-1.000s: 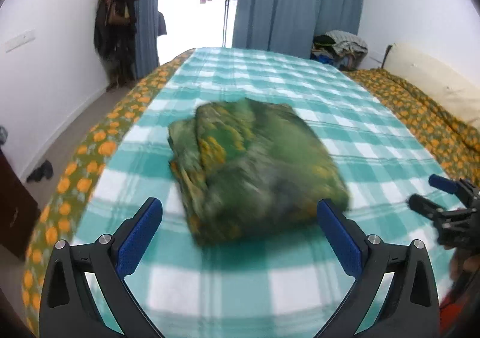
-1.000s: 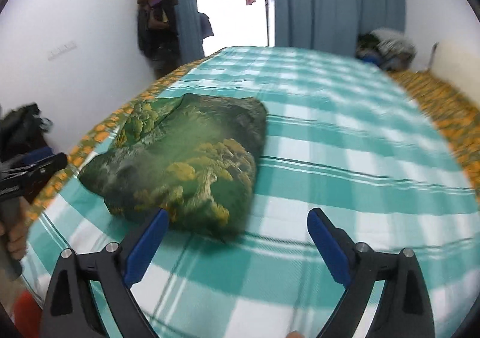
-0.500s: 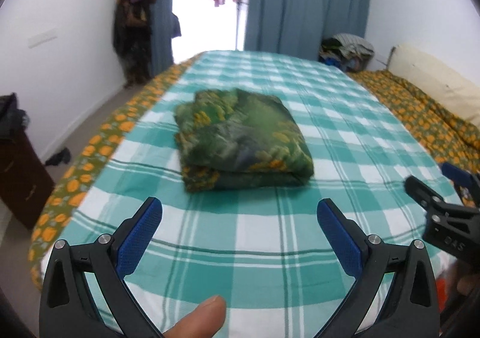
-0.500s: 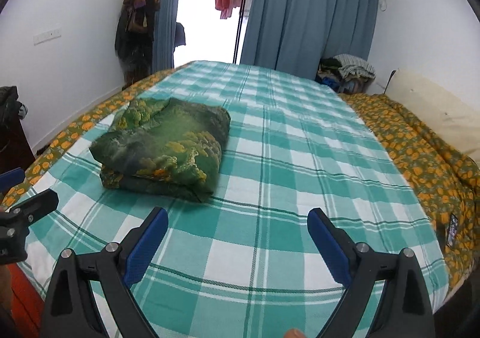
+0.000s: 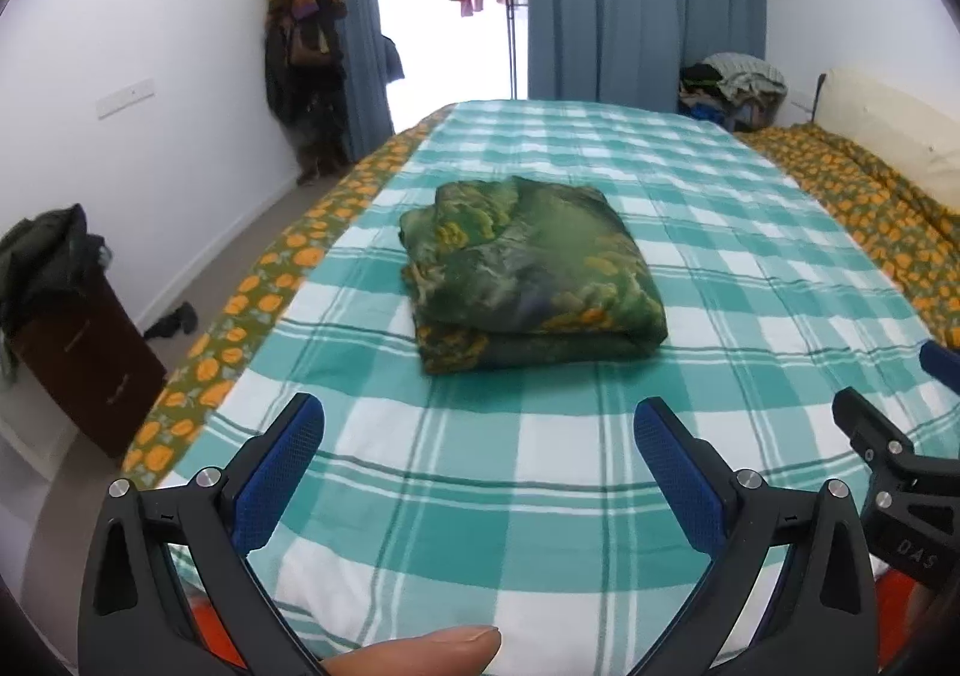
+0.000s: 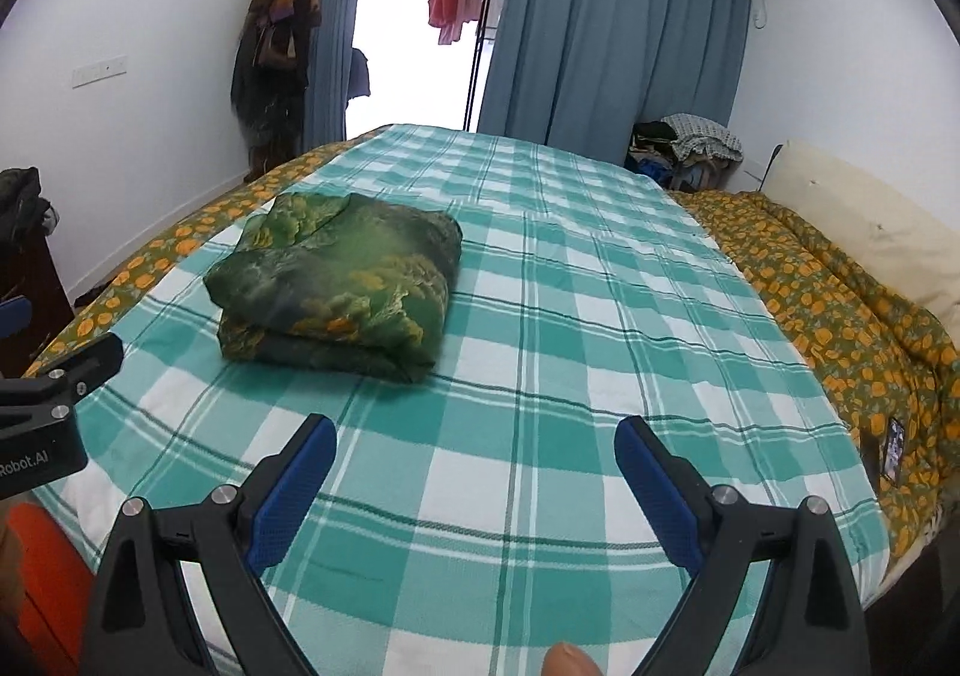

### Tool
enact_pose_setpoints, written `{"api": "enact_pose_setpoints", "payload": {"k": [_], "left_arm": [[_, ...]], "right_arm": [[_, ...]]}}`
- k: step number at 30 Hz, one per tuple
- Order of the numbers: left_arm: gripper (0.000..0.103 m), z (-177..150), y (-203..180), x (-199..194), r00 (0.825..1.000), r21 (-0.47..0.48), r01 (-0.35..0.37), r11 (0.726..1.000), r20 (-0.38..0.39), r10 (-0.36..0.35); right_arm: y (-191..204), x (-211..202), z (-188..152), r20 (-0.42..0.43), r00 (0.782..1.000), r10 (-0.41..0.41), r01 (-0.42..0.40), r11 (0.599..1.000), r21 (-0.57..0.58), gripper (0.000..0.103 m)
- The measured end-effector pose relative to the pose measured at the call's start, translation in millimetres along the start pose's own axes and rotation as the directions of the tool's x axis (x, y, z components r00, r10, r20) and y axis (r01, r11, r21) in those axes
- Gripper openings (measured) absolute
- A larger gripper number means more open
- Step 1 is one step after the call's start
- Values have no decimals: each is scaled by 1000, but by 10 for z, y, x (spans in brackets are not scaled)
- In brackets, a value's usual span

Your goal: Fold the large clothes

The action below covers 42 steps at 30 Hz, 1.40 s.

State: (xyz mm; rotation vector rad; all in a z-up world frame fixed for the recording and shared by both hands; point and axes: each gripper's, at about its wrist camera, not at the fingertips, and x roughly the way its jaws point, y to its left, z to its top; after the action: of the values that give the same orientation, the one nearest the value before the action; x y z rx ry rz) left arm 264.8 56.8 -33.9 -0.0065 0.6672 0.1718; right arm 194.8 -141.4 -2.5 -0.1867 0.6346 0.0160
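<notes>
Room: a bedroom with a bed (image 5: 540, 472) under a teal check cover, blue curtains (image 6: 606, 51) flanking an open doorway, washing hung outside.
Left fingers (image 5: 282, 466): wide apart, nothing between them; the left gripper (image 5: 479, 454) hangs over the near end of the bed, short of the bundle.
Right fingers (image 6: 654, 484): likewise spread and empty; the right gripper (image 6: 475, 469) sits just beside the left one, also over the near edge.
Why held so: both tools are clear of the cloth and pointed at it from a distance, which reads to me as a look-over, not a grasp.
Garment (image 5: 528, 268): a green and yellow print piece, folded into a thick squarish bundle, lying on the cover toward the bed's left side; the layers stack fairly evenly, one corner at the far left a little loose.
Task stage: the fold looks done, or all but done.
Containers: none on the bed; a dark cabinet (image 5: 78, 358) stands by the left wall with a dark garment dumped on top, doors shut, contents unseen.
Elsewhere: a heap of clothes (image 6: 690, 141) in the far corner by the curtains, possibly the next pieces to fold.
</notes>
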Motion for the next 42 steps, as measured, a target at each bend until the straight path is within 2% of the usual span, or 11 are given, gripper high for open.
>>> {"api": "enact_pose_setpoints", "payload": {"k": [4, 9, 16, 21, 42], "left_arm": [[103, -21, -22, 7, 1000, 21, -11, 1000, -20, 11], [103, -15, 36, -9, 998, -25, 30, 999, -55, -31], [102, 3, 63, -51, 998, -28, 21, 999, -58, -23], [103, -2, 28, -103, 999, -1, 15, 1000, -50, -15], [102, 36, -41, -73, 998, -11, 28, 1000, -57, -29]], "right_arm": [[44, -26, -6, -19, 1000, -4, 4, 1000, -6, 96], [110, -57, 0, -37, 999, 8, -8, 1000, -7, 96], [144, -128, 21, -41, 999, 16, -16, 1000, -5, 97], [148, -168, 35, -44, 999, 9, -9, 1000, 2, 102], [148, -199, 7, -63, 997, 40, -39, 999, 13, 102]]}}
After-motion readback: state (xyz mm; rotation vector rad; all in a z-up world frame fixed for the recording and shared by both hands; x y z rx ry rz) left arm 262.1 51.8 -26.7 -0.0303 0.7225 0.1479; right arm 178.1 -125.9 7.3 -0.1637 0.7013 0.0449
